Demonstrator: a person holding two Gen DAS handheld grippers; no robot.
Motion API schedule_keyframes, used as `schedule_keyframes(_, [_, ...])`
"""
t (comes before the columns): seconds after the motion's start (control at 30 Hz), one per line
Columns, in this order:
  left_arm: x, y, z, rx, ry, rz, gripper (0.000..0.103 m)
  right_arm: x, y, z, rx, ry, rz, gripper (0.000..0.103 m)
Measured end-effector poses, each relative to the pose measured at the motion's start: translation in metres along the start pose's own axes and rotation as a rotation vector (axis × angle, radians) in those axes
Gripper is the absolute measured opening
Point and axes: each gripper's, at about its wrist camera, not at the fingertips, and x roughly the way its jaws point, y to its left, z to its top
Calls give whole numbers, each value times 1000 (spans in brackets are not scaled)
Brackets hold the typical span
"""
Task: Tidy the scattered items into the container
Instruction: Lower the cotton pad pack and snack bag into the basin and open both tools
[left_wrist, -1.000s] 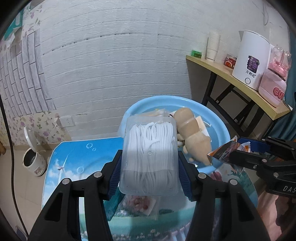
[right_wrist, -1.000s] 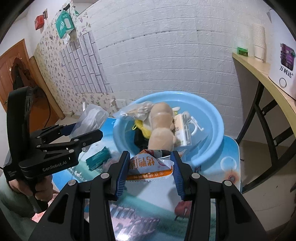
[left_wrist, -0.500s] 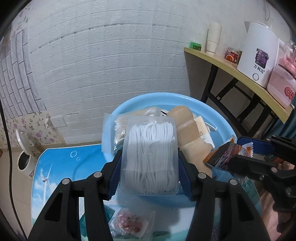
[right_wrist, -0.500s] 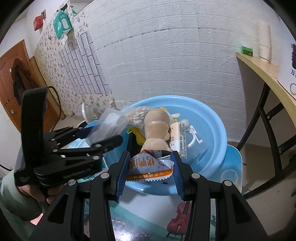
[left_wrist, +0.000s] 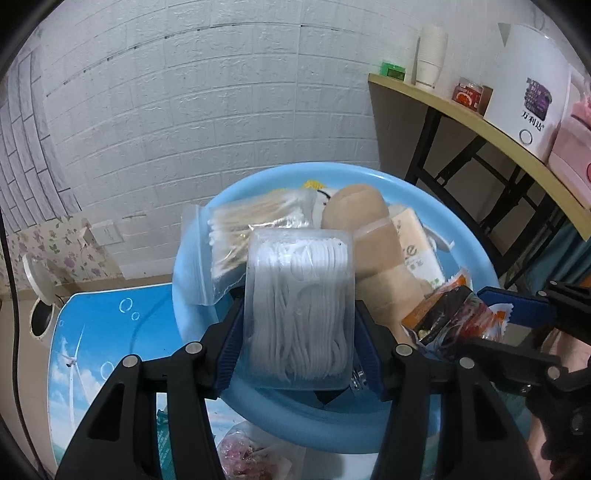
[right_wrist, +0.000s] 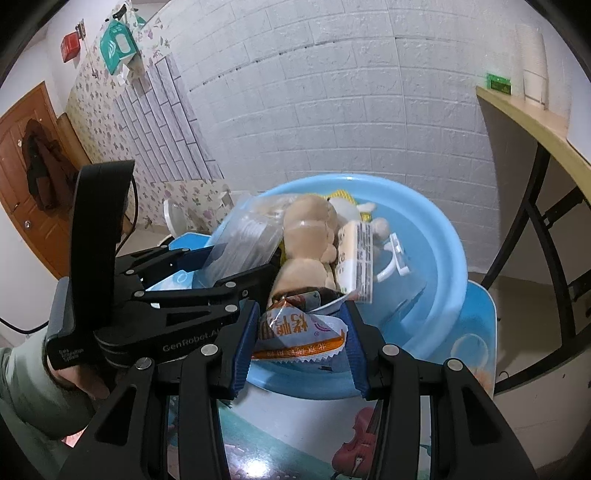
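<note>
Filling most of both views, the blue basin (left_wrist: 469, 258) sat on the picture-printed table (left_wrist: 99, 332), already holding a tan plush toy (right_wrist: 306, 236), a bag of cotton swabs (left_wrist: 255, 225) and a tissue pack (right_wrist: 356, 258). Above its near rim, the left gripper (left_wrist: 299, 325) clamped a clear box of floss picks (left_wrist: 299, 295). Beside it, the right gripper (right_wrist: 301, 332) gripped an orange snack packet (right_wrist: 295, 332).

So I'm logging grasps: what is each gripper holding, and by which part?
Left gripper pinches the clear box of floss picks by its long sides. Right gripper grips the orange snack packet by its side edges.
</note>
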Motion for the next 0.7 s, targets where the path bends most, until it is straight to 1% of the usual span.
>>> schedule_keyframes(0.13, [-3, 0, -2, -4, -9, 5, 61, 9, -3, -4, 9, 27, -11, 40])
schedule_keyframes(0.3, [-12, 0, -3, 0, -25, 1, 61, 16, -6, -8, 17, 52, -30, 40])
schedule_keyframes(0.47, [-23, 4, -5, -8, -39, 0, 62, 14, -10, -11, 33, 52, -50, 40])
schedule_keyframes(0.7, [-40, 12, -12, -17, -56, 21, 62, 1, -8, -14, 42, 34, -76, 40])
